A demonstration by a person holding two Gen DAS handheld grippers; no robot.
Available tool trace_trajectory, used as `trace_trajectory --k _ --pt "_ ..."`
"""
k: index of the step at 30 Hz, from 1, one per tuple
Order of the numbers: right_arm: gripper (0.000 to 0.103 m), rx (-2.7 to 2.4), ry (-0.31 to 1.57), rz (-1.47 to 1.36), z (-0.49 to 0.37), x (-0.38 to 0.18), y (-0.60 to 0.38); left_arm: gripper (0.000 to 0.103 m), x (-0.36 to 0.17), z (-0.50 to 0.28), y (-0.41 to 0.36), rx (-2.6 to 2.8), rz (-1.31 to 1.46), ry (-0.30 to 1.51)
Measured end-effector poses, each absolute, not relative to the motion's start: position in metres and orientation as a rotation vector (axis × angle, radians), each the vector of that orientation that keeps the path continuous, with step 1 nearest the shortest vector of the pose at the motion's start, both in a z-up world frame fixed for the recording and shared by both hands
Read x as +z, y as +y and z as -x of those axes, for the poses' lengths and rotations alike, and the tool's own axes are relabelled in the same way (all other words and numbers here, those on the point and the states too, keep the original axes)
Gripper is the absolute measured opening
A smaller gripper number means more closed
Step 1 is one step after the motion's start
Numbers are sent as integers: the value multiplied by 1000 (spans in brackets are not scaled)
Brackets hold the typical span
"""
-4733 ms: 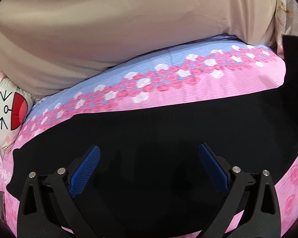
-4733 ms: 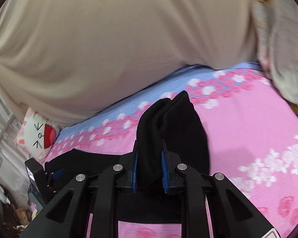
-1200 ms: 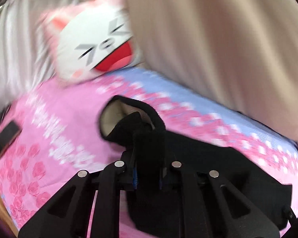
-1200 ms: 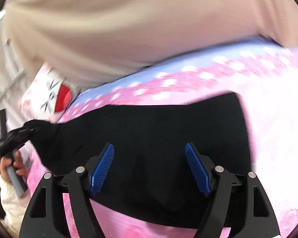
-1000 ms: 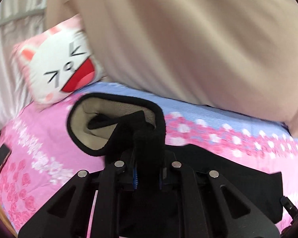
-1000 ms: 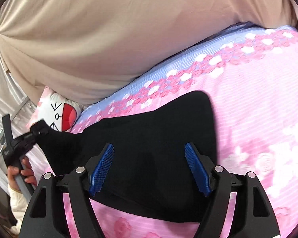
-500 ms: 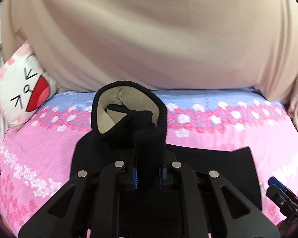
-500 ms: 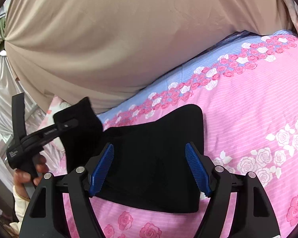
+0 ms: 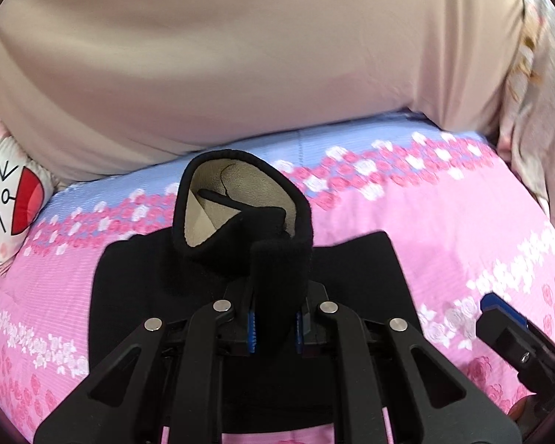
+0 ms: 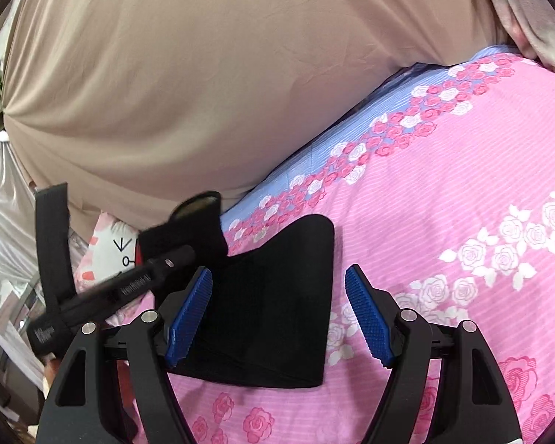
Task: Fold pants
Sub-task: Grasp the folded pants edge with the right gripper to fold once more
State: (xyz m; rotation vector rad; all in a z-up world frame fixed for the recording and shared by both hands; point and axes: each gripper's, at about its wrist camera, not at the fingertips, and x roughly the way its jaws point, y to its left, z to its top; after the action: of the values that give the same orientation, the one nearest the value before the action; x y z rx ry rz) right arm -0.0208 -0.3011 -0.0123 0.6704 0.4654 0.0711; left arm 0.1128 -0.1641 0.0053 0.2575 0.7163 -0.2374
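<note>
Black pants point(image 9: 355, 277) with a beige fleece lining lie folded flat on the pink flowered bed sheet point(image 9: 462, 229). My left gripper point(image 9: 273, 329) is shut on one end of the pants, which stands up as a curled cuff showing its lining point(image 9: 236, 192) above the flat part. In the right wrist view the pants point(image 10: 277, 303) lie under and beyond my right gripper point(image 10: 277, 310), which is open with nothing between its blue pads point(image 10: 366, 314). The left gripper point(image 10: 129, 281) enters that view from the left, holding the lifted end point(image 10: 188, 229).
A large beige cushion point(image 9: 240, 55) fills the back of the bed. A white cat-face pillow point(image 9: 7, 203) lies at the left. Grey flowered fabric point(image 9: 544, 118) hangs at the right. One fingertip of the right gripper point(image 9: 507, 318) shows at the lower right of the left wrist view.
My left gripper has carried the lifted end of the pants to the right, over the flat part. The cat pillow slid toward the left edge. The right gripper stayed open and shifted slightly.
</note>
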Motion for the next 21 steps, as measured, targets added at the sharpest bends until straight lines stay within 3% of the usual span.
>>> trace_trajectory --k 13,15,16,17,18,21 --pt "73 29 414 -785 28 -21 -322 18 -61 -94 -214 -245 -437 800" --pt "73 22 425 -777 25 -22 -321 44 -59 -82 -214 -268 -442 760" --pt "73 17 431 -773 24 -23 -321 51 -54 -75 -208 -291 -404 752" --pt "73 12 438 -768 22 -24 -321 76 -46 -69 -201 -337 -361 751" --pt "73 10 440 -764 22 -25 -320 94 -39 -65 -193 -377 -317 749" --pt "73 38 435 -731 20 -21 -313 93 -7 -50 -147 -408 -197 691"
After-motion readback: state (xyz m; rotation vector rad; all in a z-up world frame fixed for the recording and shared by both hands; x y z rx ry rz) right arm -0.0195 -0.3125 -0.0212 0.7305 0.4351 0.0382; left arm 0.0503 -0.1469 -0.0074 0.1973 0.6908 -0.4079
